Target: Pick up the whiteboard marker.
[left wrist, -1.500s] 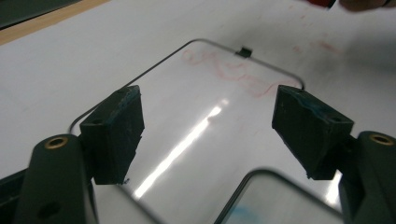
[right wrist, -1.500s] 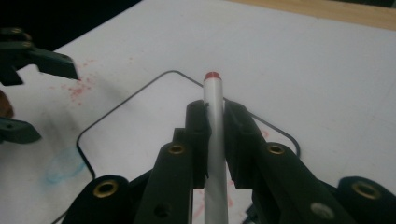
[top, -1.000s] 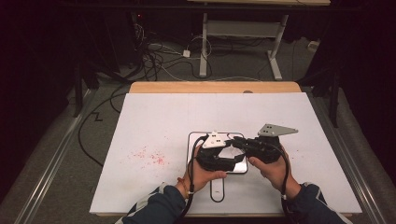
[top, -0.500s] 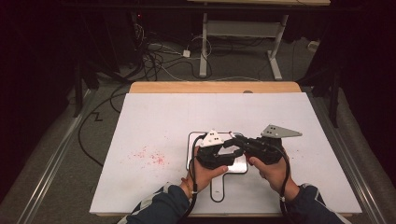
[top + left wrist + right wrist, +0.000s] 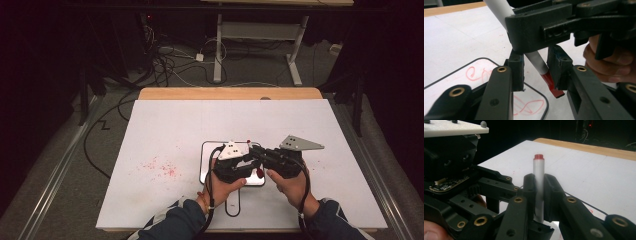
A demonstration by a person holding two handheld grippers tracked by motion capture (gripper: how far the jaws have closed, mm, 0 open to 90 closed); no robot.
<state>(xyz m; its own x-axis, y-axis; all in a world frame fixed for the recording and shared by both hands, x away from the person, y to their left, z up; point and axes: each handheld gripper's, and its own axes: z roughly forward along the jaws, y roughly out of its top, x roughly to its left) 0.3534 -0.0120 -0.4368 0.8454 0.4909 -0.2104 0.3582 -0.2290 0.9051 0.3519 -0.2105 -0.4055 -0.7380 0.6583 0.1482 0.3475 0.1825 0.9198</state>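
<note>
Marker [image 5: 539, 187] clamped upright in my right hand-held gripper [image 5: 539, 195] | left hand-held gripper [image 5: 536, 72] just closing around its red cap [image 5: 550, 83], one pad touching | over whiteboard [image 5: 206, 150], 6 o'clock on bench [image 5: 165, 125]

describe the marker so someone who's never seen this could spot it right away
On the white table, just above the small whiteboard, the two grippers meet. The marker is the white tube clamped in the right gripper, with a red cap between the left gripper's closing jaws.
</note>
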